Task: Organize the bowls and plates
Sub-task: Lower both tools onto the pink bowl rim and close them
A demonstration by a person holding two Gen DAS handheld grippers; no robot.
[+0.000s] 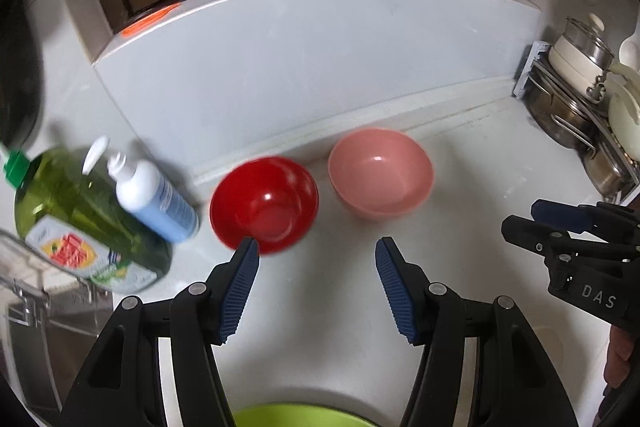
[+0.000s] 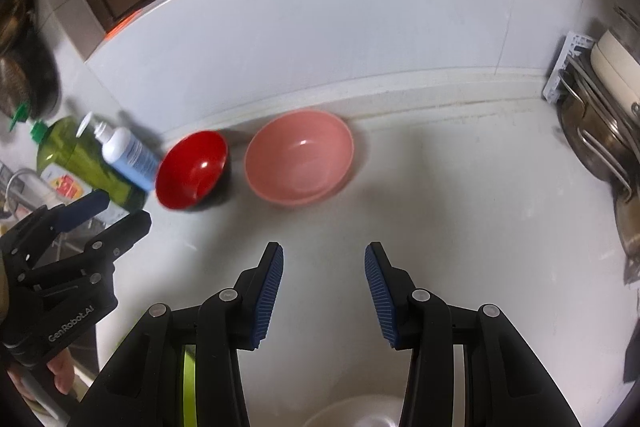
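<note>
Both our grippers, left (image 1: 317,247) and right (image 2: 324,253), are spread; red bowl (image 1: 264,203) at 11 o'clock looks light, slippery — we pinch its rim.

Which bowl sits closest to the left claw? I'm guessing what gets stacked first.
The red bowl: its near rim almost meets the left claw's left fingertip, while the pink bowl sits farther back, to the red bowl's right.

Wrist cams – close, sharing bowls (image 1: 264,205)
</note>
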